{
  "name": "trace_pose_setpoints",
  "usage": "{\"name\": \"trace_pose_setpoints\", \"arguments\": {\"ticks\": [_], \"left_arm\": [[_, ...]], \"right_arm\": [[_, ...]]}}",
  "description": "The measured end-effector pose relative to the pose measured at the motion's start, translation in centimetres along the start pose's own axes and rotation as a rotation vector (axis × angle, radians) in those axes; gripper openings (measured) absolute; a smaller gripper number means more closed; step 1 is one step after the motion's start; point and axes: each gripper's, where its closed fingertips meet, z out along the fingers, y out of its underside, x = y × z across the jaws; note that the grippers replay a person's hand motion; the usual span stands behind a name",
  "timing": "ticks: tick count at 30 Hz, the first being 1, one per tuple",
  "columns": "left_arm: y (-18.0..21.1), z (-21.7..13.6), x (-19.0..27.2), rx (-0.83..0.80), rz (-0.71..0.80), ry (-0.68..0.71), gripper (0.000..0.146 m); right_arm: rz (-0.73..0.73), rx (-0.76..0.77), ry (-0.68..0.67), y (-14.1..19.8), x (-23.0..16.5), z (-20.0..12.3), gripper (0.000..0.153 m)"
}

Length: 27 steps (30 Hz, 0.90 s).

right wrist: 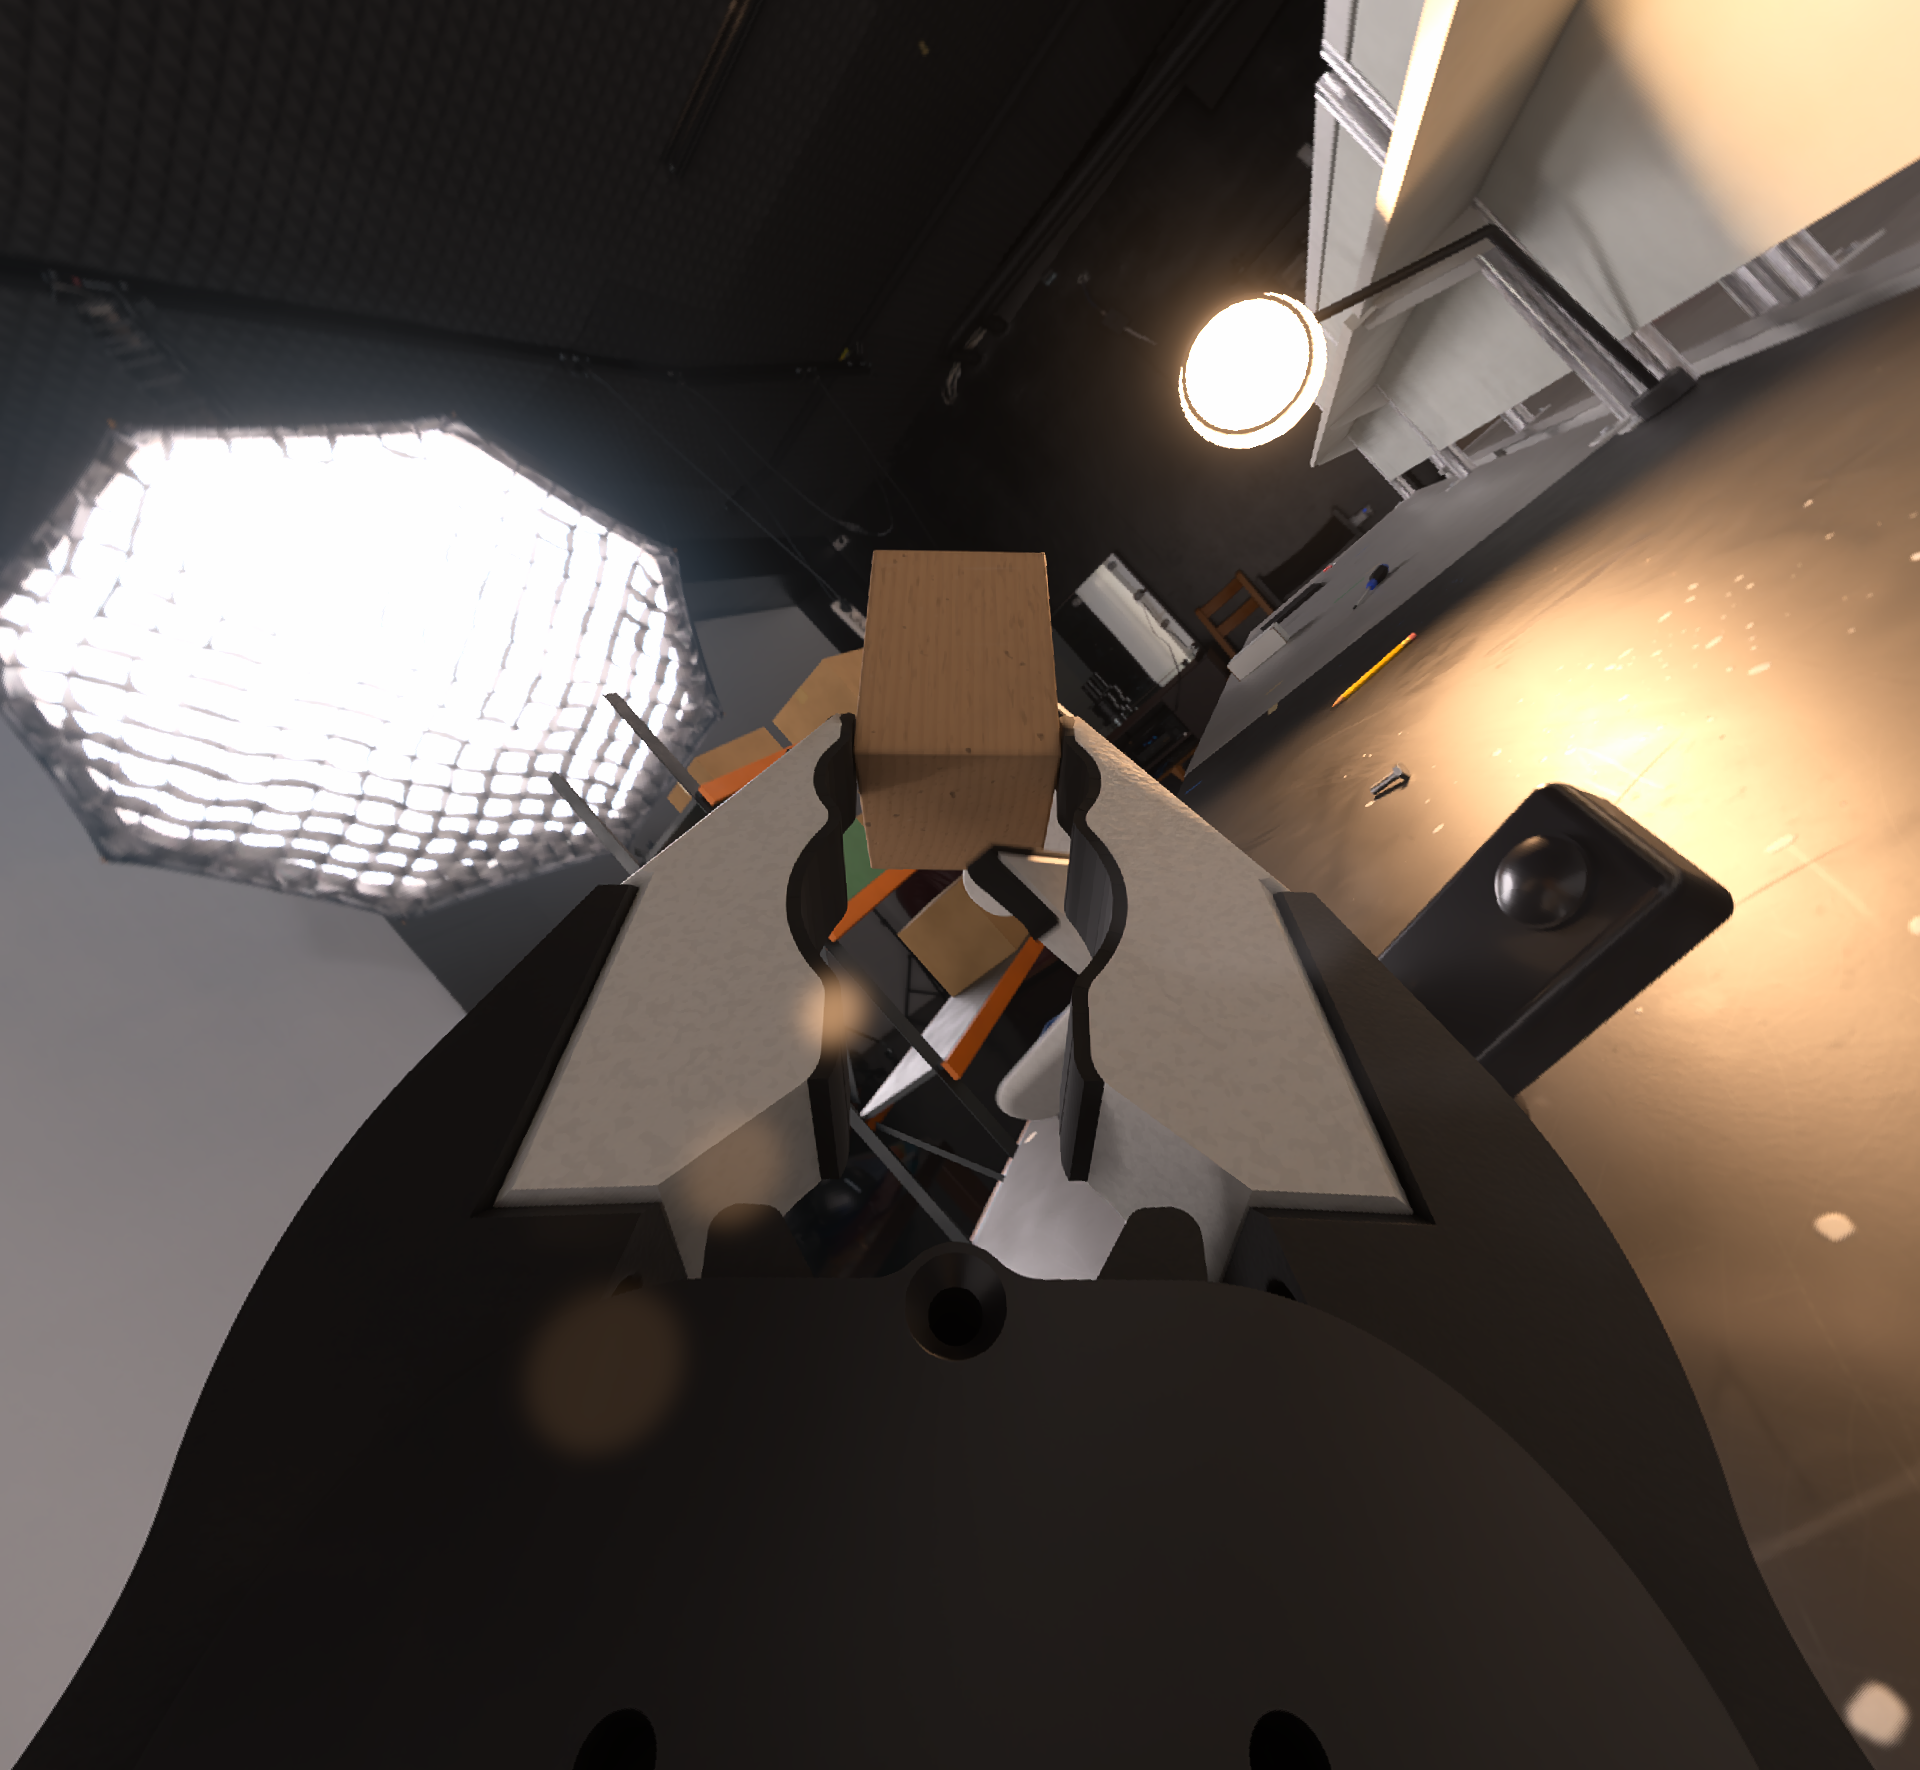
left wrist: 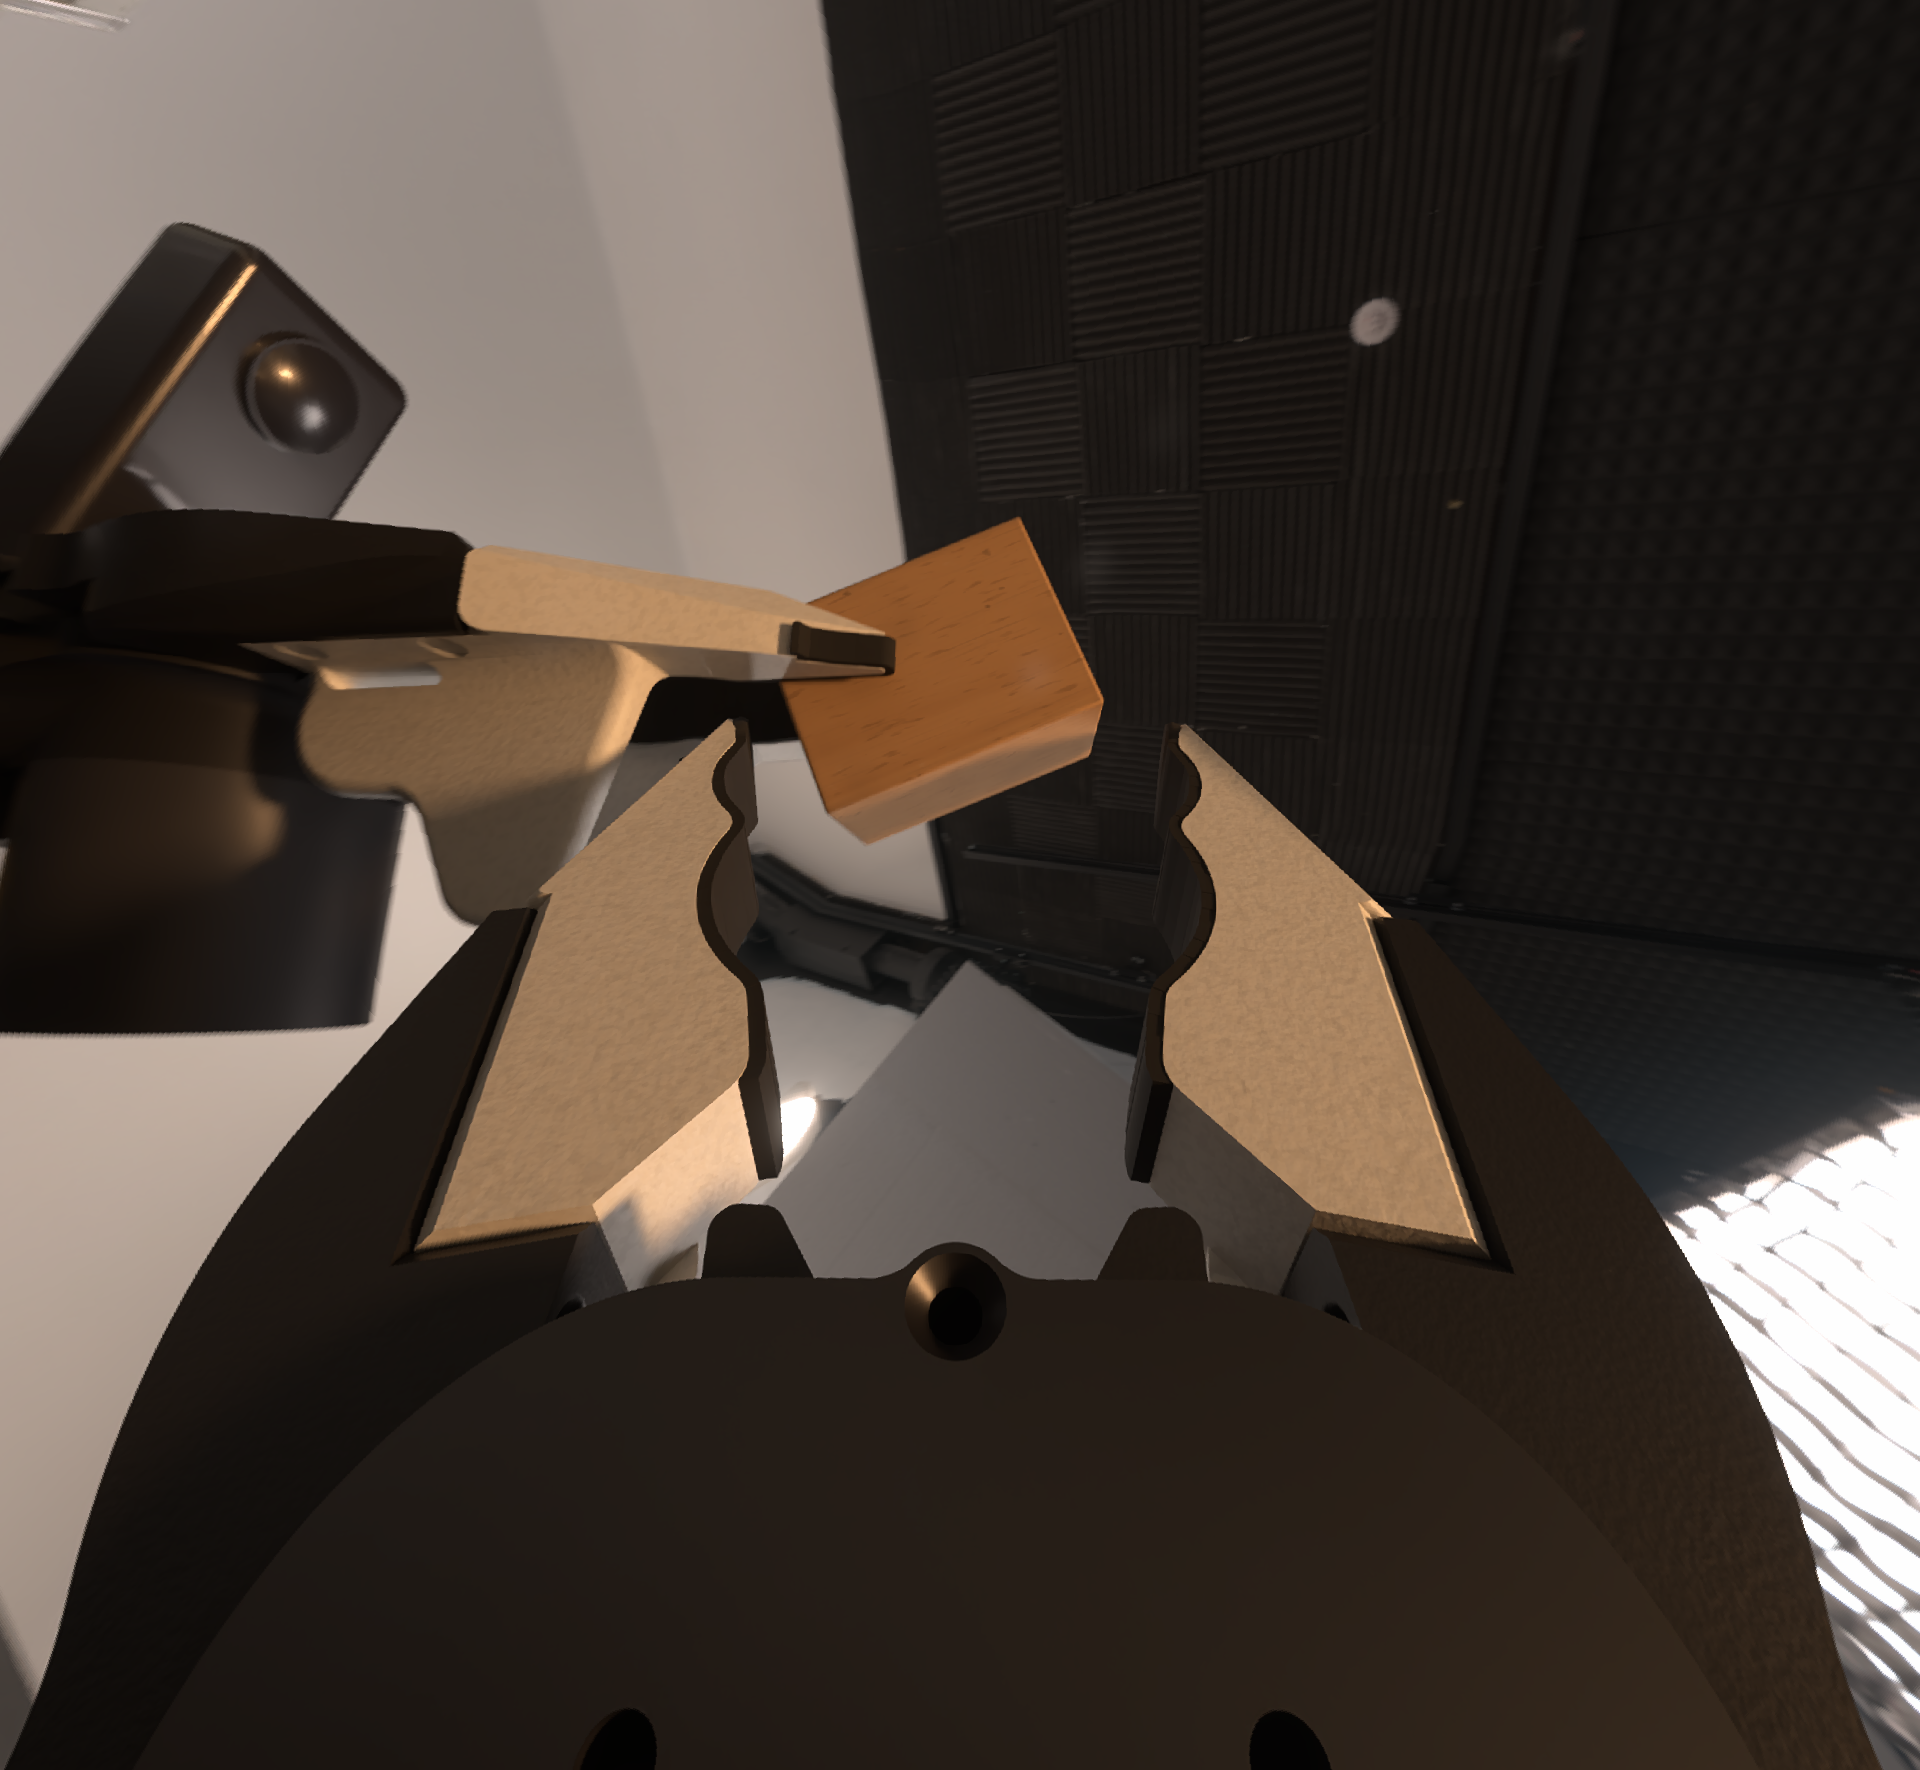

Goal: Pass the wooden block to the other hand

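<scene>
- Wood-toned fingers of the left gripper (left wrist: 961, 754) stand wide apart, just below the wooden block (left wrist: 951, 681); it should rise until both pads flank the block, then close squarely.
- The right gripper (right wrist: 961, 764) reaches in sideways, clamped on the block, holding it tilted in mid-air.

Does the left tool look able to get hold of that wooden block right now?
Probably yes. The left tool is open, and the wooden block hangs just past its tips with nothing between. The right tool grips the block's far end, leaving the near part free.
</scene>
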Motion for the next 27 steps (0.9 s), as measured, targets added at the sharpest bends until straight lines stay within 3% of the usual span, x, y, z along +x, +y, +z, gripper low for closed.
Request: {"name": "trace_pose_setpoints", "arguments": {"ticks": [5,8,12,16,19,22,24,27], "left_arm": [[-0.9,-2.0,-1.3,-0.054,0.095,-0.25,0.084],[-1.6,-3.0,-1.0,-0.141,0.261,-0.434,0.09],[-2.8,-4.3,-0.7,-0.411,0.718,-0.807,0.102],[-3.1,-6.2,-1.2,-0.929,1.223,-1.128,0.101],[-1.9,-7.4,-2.2,-1.34,1.426,-1.188,0.096],[-1.6,-8.5,-3.1,-1.661,1.559,-1.239,0.09],[-1.6,-8.2,-3.5,-1.74,1.649,-1.23,0.086],[-0.7,-7.5,-4.0,-1.742,1.625,-1.169,0.08]], "right_arm": [[0.012,-0.026,0.085,-0.4,0.8,-1.2,0.038],[0.027,-0.073,0.157,-0.2,1.5,-1.9,0.038],[0.061,-0.118,0.24,0.1,2.5,-2.8,0.038],[0.043,-0.257,0.352,1.4,3.4,-3.6,0.038],[0.037,-0.389,0.446,2.6,3.9,-4.1,0.038],[0.096,-0.442,0.447,3.2,3.7,-4.3,0.038],[0.121,-0.455,0.454,3.4,3.8,-4.5,0.038],[0.164,-0.465,0.439,3.9,3.9,-4.6,0.038]]}}
